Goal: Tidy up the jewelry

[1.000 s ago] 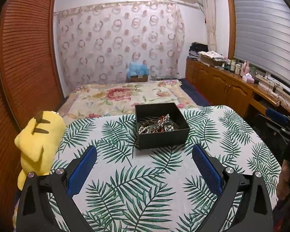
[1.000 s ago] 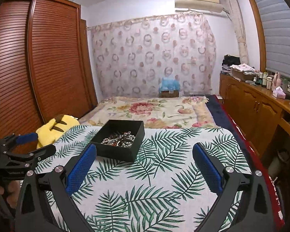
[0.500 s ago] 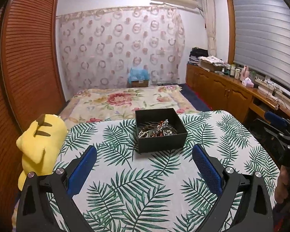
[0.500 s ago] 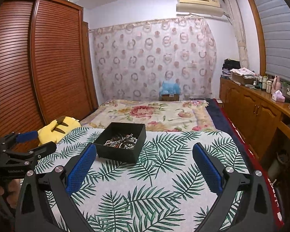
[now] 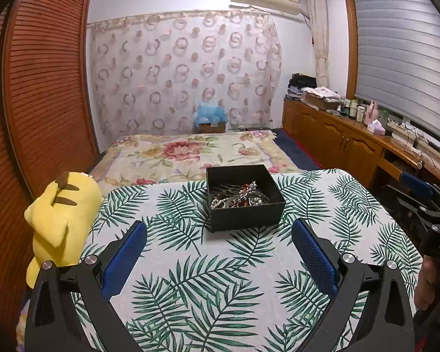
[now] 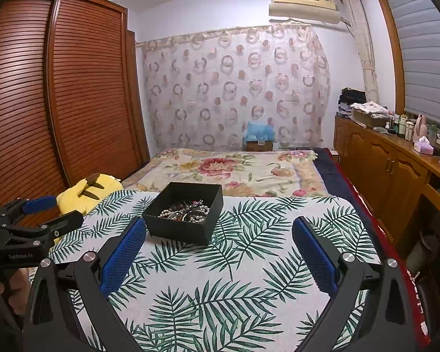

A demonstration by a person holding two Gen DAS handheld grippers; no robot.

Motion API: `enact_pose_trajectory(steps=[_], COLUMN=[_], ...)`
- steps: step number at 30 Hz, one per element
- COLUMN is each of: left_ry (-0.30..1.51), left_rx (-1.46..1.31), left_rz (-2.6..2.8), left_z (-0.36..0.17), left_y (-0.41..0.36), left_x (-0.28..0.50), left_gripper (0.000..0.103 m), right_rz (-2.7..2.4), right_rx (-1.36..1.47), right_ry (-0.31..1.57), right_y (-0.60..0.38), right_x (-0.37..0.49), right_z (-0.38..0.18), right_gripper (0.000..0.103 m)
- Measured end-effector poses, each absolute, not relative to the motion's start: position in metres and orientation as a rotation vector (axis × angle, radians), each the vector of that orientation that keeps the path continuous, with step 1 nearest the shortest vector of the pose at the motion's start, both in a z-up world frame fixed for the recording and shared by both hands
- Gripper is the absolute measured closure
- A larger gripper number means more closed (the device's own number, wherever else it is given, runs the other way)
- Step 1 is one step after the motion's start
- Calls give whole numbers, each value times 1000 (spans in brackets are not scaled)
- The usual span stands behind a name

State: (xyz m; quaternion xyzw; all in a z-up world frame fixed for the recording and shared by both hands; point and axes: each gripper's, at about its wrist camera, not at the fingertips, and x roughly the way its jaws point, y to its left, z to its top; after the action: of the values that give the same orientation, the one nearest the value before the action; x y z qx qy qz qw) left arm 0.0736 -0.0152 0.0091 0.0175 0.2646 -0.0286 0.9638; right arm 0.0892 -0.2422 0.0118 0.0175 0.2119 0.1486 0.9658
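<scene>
Left wrist view: the left gripper (image 5: 218, 236) is held above a table covered by a palm-leaf cloth (image 5: 220, 287), its blue-padded jaws spread wide with nothing between them. A black box (image 5: 245, 215) is seen ahead of the fingertips, slightly right of centre, apart from both pads; tangled jewelry (image 5: 237, 198) of beads and chains lies inside it. A yellow plush toy (image 5: 61, 217) is propped at the table's left edge. From the right wrist view, the right gripper (image 6: 218, 236) is likewise held wide and empty, with the box (image 6: 184, 220) ahead and left, just beyond the left pad
</scene>
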Motion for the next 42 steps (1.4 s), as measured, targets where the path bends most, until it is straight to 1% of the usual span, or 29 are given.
enact_pose_trajectory(steps=[42], left_ry=[528], left_rx=[33], left_rz=[-61], left_z=[10], left_y=[-20], left_x=[71], left_gripper=[8], right_rz=[300], right_rx=[32], right_ry=[432], right_y=[-238], right_x=[89], right_z=[10], right_gripper=[3])
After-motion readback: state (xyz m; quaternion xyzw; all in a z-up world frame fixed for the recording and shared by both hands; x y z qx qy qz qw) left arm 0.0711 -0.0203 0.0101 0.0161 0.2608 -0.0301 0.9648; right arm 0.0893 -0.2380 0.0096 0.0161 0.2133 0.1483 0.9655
